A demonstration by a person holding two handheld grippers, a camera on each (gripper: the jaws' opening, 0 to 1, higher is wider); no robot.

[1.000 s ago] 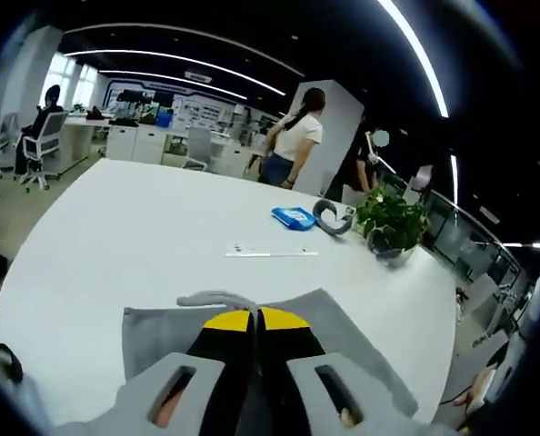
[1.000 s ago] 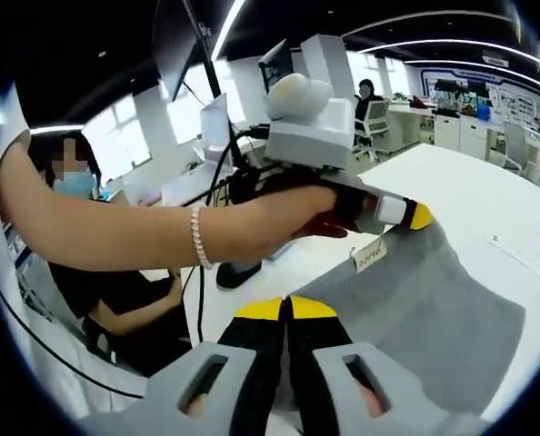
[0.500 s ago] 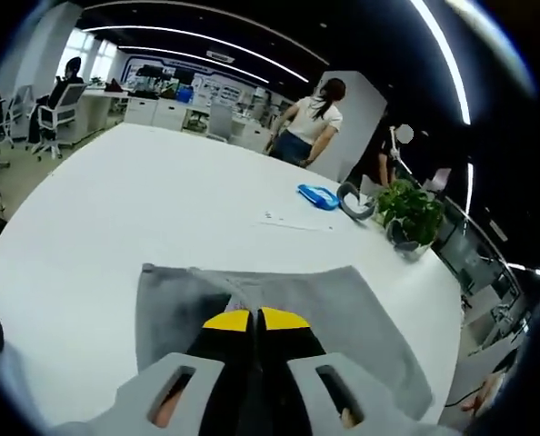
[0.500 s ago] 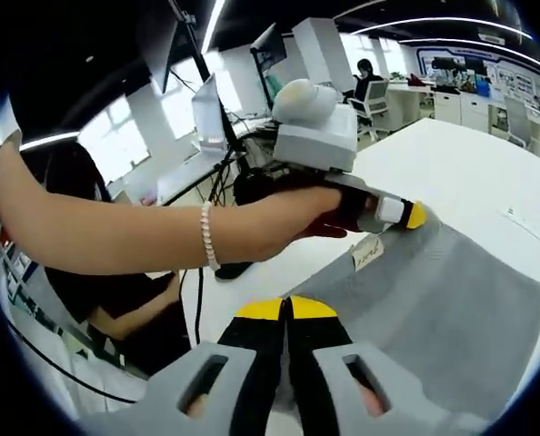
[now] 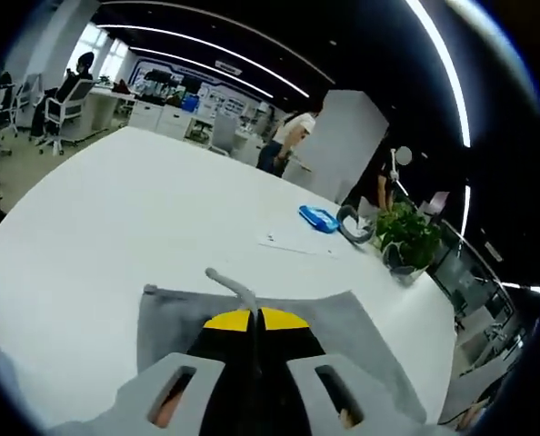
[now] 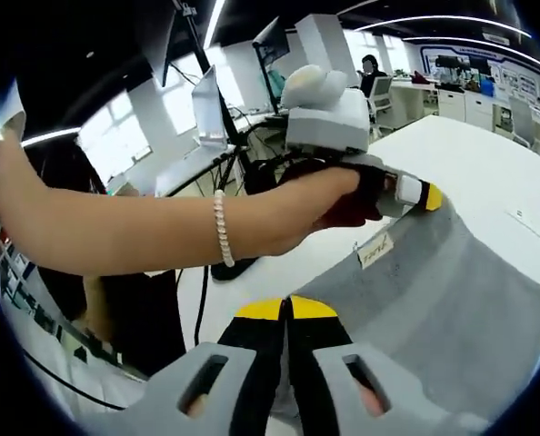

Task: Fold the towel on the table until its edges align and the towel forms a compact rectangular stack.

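Towel, grey and soft-woven (image 5: 343,318), lay spread on the broad white table (image 5: 115,227), and I had a pinch of it in each hand. My left gripper (image 5: 255,320) had its yellow-tipped jaws pressed together on the near edge, and a small peak of cloth stood up just beyond them. Half a second before, that edge had lain flatter under the tips, and a second before that it had been bunched; I took this to mean I had begun lifting it for a fold.

My right gripper (image 6: 288,309) was likewise clamped shut on the towel's near hem, beside the corner with the small white label (image 6: 375,250). From there I could see the left gripper at the far corner; it had drawn a little further off and higher, stretching the cloth taut between us. The fold itself was not yet made.

As for containers, I saw only a small pot (image 5: 395,256) holding a green leafy plant (image 5: 406,229) beyond the towel, near a flat blue packet (image 5: 318,218); I couldn't tell what that held.
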